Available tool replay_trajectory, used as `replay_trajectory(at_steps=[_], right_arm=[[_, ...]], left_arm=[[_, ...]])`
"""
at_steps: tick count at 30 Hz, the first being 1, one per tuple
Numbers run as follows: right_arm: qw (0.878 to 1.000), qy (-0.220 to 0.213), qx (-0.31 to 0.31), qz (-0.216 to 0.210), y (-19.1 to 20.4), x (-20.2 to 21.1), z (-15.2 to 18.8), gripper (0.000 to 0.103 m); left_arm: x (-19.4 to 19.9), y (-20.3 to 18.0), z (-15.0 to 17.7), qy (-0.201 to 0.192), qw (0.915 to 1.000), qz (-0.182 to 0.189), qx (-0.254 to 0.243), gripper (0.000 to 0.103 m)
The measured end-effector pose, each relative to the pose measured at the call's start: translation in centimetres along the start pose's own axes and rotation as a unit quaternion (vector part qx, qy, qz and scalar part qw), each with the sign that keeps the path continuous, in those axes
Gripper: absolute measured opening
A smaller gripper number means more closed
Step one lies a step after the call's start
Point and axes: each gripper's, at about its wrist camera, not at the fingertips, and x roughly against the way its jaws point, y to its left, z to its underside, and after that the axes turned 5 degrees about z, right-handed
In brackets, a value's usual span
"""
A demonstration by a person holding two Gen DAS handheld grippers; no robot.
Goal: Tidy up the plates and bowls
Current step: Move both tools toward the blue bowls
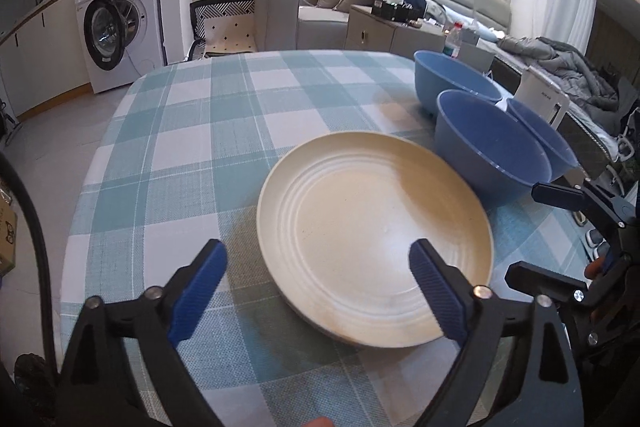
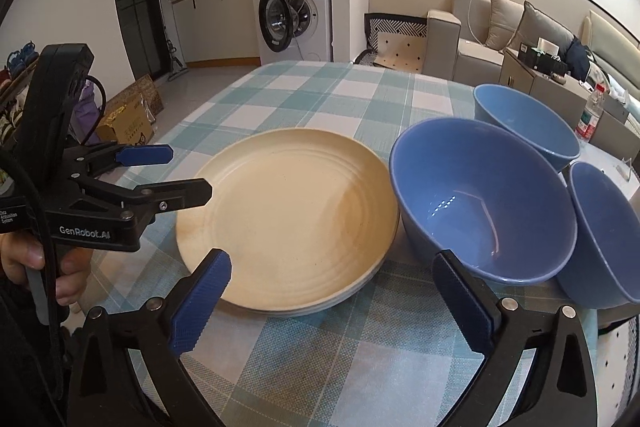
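Observation:
A stack of cream plates (image 1: 372,223) (image 2: 288,219) lies on the checked table. Three blue bowls stand to its right: a near one (image 2: 480,203) (image 1: 488,151), a far one (image 2: 524,123) (image 1: 452,75) and a right one (image 2: 604,235) (image 1: 540,139). My left gripper (image 1: 316,267) is open and empty, just above the plates' near left rim; it also shows in the right wrist view (image 2: 188,171). My right gripper (image 2: 332,279) is open and empty, in front of the gap between plates and near bowl; it shows in the left wrist view (image 1: 524,235).
The table (image 1: 192,131) has a teal and white checked cloth. A white box (image 1: 544,99) stands behind the bowls. A washing machine (image 2: 292,15), a chair (image 2: 396,39) and a sofa (image 1: 312,7) stand beyond the far edge. Cardboard boxes (image 2: 128,119) lie on the floor at left.

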Motion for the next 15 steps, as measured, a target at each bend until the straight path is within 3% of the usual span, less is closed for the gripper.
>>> replay_trajectory(at_steps=[15], right_arm=[[0.999,-0.043,-0.022,0.018,-4.1,4.0,-1.2,0.102]], left_arm=[[1.2,-2.7,-1.5,-0.034,0.9993,0.011,-0.013,0.103]])
